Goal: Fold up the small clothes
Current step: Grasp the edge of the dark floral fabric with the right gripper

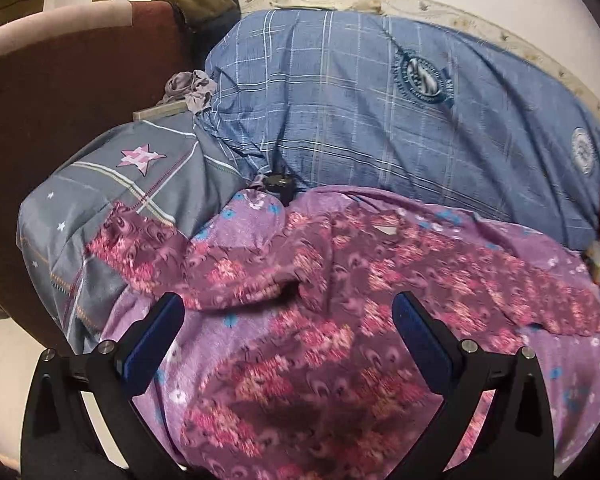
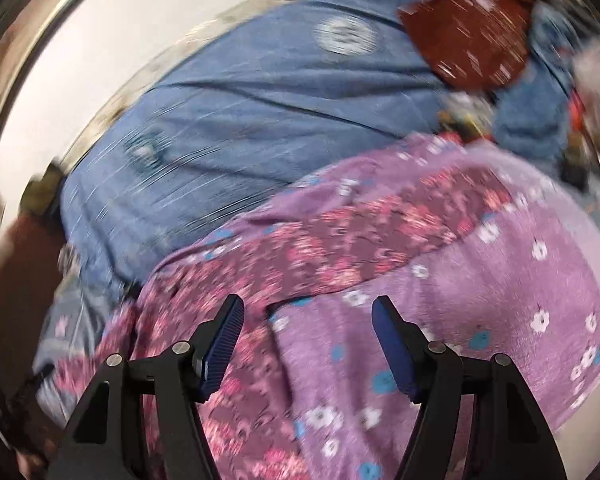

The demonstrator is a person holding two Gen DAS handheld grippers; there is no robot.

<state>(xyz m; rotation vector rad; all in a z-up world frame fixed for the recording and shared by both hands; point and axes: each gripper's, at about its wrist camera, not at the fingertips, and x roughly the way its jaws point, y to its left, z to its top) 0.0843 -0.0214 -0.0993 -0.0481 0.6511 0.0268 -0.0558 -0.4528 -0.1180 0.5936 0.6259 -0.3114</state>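
The garment (image 1: 340, 264), a dark maroon piece with pink flowers, lies spread and rumpled on the lilac blanket (image 1: 260, 360), just this side of the big blue quilt (image 1: 380, 100). Both tools hover over it with nothing in them: the left gripper (image 1: 288, 324) has its jaws wide apart above the near part of the cloth, and the right gripper (image 2: 308, 340) has its jaws apart too, above the garment's edge where it meets the blanket. The right view is badly smeared, so I can't say exactly which hem sits under it. To my eye the step in hand is getting a first hold on the garment for a fold. The trick will be picking up only the maroon cloth: both fabrics are soft and flowered, and a deep pinch would likely gather the blanket as well. I'd go for a clear edge or corner, one on each side, nip shallowly, then lift a little to check the blanket drops away. Smoothing the bunched fold toward the grey star pillow (image 1: 112, 184) first should give a cleaner crease.
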